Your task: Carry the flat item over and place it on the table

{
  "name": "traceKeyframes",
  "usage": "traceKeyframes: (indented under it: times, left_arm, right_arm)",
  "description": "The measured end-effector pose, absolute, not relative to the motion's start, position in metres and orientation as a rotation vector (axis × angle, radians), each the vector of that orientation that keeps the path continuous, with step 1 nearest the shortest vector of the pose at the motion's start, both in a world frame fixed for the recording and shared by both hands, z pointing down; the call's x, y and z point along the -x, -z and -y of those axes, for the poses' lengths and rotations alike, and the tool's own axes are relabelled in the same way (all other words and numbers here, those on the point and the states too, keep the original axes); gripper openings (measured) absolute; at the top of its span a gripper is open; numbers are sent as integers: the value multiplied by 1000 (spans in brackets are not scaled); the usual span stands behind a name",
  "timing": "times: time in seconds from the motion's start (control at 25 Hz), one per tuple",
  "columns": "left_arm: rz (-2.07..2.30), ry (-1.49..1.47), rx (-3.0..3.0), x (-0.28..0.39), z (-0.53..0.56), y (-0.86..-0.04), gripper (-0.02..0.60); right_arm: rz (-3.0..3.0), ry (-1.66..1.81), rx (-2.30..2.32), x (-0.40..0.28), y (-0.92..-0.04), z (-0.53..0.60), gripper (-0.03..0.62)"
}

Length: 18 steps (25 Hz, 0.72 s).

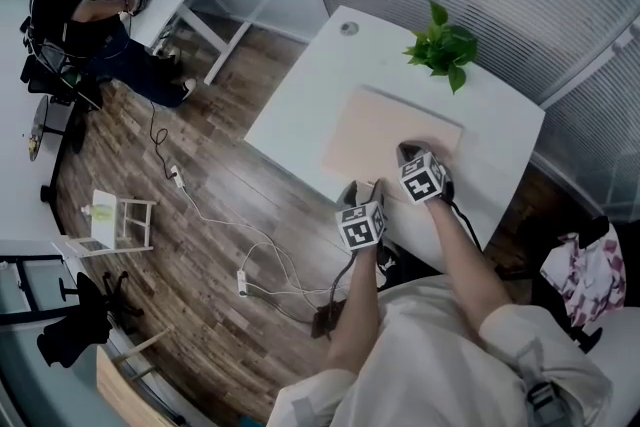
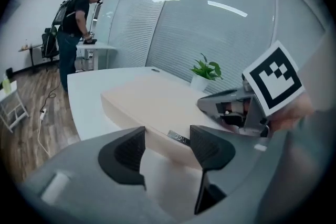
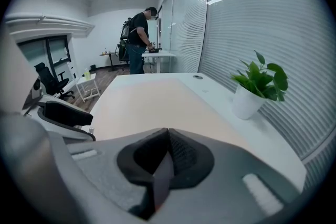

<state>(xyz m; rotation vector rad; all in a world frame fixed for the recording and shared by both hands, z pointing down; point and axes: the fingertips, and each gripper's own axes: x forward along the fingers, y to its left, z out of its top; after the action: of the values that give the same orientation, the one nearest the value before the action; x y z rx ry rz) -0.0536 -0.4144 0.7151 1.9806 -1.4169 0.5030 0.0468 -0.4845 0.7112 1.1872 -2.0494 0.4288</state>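
A flat beige board (image 1: pixel 388 133) lies on the white table (image 1: pixel 300 100). My left gripper (image 1: pixel 358 192) is at the board's near edge, open; in the left gripper view the board's (image 2: pixel 149 102) thick edge with a small label sits just beyond the gap of the left gripper (image 2: pixel 167 147), apart from the pads. My right gripper (image 1: pixel 408 153) hovers over the board's near right part. In the right gripper view the right gripper (image 3: pixel 167 152) is shut with its pads meeting and nothing between them, the board (image 3: pixel 152 102) stretching ahead.
A potted green plant (image 1: pixel 440 50) stands on the table's far side by the blinds. A person (image 1: pixel 75 15) works at another white desk at the back left. Cables (image 1: pixel 250 265), a small white stool (image 1: pixel 118 220) and a black chair (image 1: pixel 80 320) occupy the wooden floor.
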Motion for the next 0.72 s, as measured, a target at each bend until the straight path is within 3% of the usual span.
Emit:
traceKeyframes:
  times: [0.44,0.72]
  left_arm:
    - [1441,-711,-2149,48,417,-704,276]
    - [1427,-832,-2247,35,412,-706,208]
  right_arm:
    - [2113,-565,-1030,-58,-708,445,2]
    - [2036,-521,-1219,-66,-712,421,2]
